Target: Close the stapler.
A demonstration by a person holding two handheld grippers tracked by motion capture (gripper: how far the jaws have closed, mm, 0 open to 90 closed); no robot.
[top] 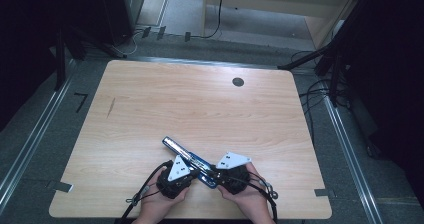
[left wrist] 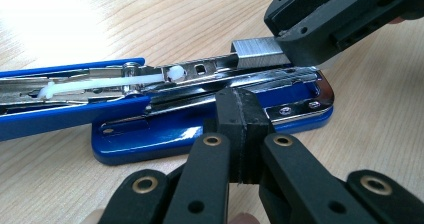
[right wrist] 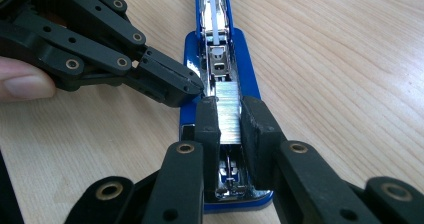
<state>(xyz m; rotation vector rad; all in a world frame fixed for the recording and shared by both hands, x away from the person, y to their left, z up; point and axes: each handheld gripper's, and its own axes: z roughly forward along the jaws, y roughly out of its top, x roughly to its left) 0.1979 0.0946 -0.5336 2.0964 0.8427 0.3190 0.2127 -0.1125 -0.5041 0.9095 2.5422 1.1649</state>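
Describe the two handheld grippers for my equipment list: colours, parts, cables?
The left gripper and right gripper are black, with linked jaws pinned by brass-coloured rivets. Each carries a grey three-cornered plate with small holes on top and trails a black cable. No sleeves are visible.

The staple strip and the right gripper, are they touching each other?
Touching. The right gripper view shows the right gripper with both jaw pads pressed against the sides of the staple strip, held over the open stapler.

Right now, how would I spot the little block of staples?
Find the wooden table, then the blue stapler lying opened near its front edge. The staple strip sits over its metal channel, between the right gripper fingers: small, silvery, finely ridged.
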